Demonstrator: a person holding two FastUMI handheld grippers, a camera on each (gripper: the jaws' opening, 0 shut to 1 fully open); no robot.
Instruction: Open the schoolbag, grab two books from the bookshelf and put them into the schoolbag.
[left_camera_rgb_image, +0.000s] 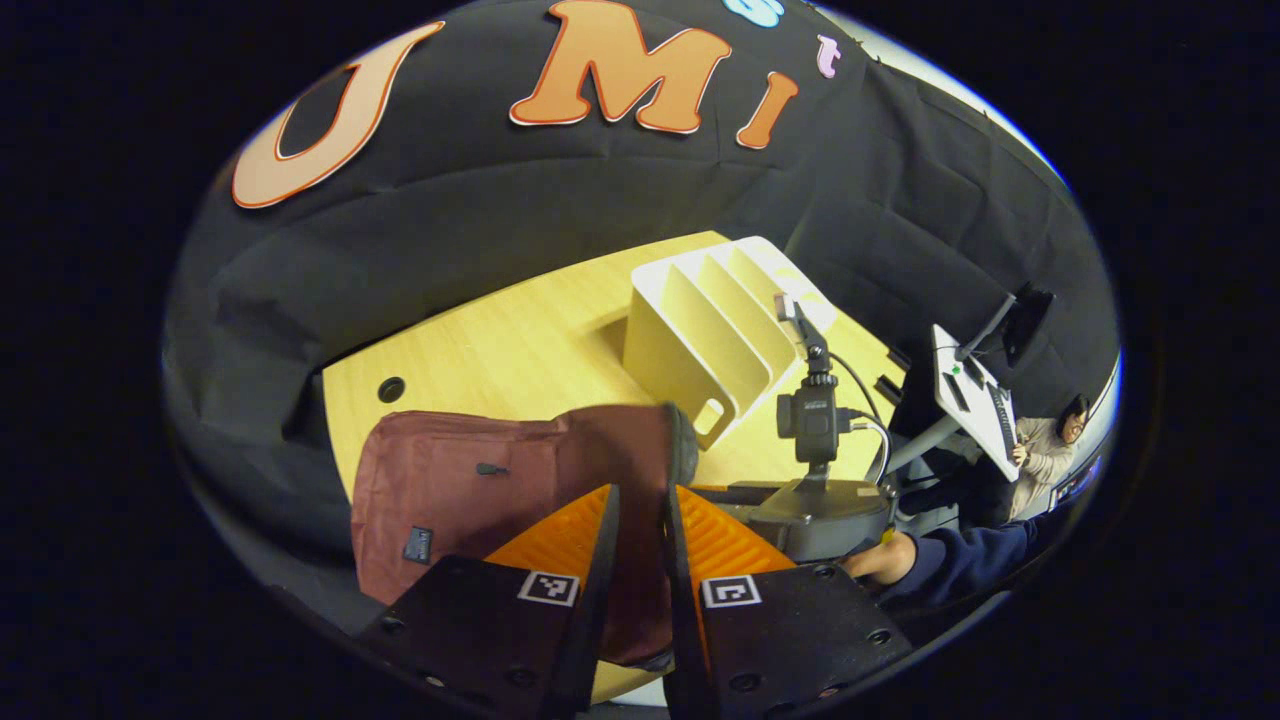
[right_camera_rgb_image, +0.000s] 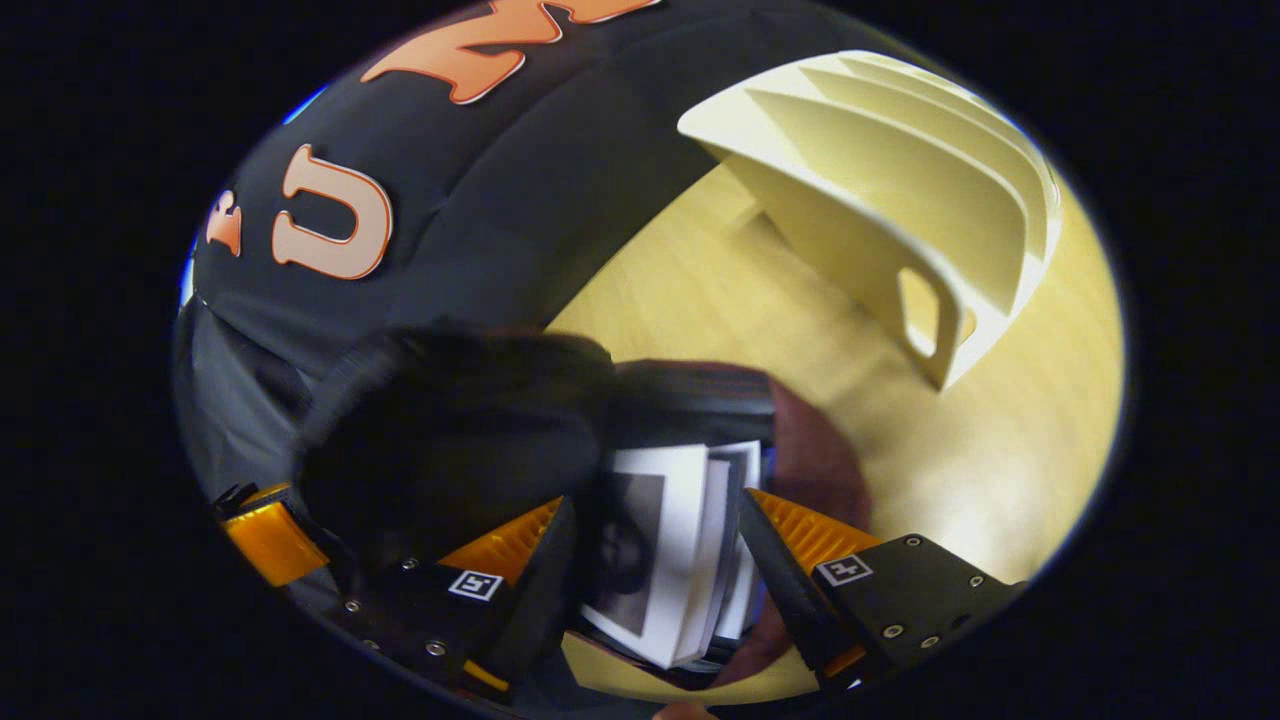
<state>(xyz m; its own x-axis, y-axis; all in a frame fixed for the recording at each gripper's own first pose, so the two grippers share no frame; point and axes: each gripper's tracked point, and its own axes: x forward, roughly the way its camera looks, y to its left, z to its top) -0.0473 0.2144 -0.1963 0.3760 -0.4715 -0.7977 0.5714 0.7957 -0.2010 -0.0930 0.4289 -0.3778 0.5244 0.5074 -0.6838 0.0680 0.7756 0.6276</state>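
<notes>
— What are we seeing from the left gripper view that the other is not giving us?

— We are looking across the whole maroon schoolbag (left_camera_rgb_image: 470, 500) lying on the pale wooden worktop (left_camera_rgb_image: 500, 350), with the cream, slotted bookshelf (left_camera_rgb_image: 720, 320) standing empty just behind it. We are also seeing the right gripper (left_camera_rgb_image: 820, 515) with its camera mast, a sleeved hand (left_camera_rgb_image: 885, 558) holding it, and a seated person (left_camera_rgb_image: 1045, 445) far off by a monitor stand (left_camera_rgb_image: 975, 395).

— And from the right gripper view?

— We are peering down into the bag's dark open mouth, where the books (right_camera_rgb_image: 680, 550) are sitting, pages and a grey printed cover showing. The bookshelf's cut-out handle is looming close above.

— How are the fingers standing?

— The left gripper (left_camera_rgb_image: 640, 500) is keeping its fingers nearly closed, a narrow gap over the bag's fabric; we cannot tell whether they are pinching it. The right gripper's fingers (right_camera_rgb_image: 775, 560) are spread wide on either side of the books, and we cannot tell whether they are pressing them.

— Textures?

— Soft creased cloth, smooth rigid plastic dividers, ribbed finger pads.
</notes>
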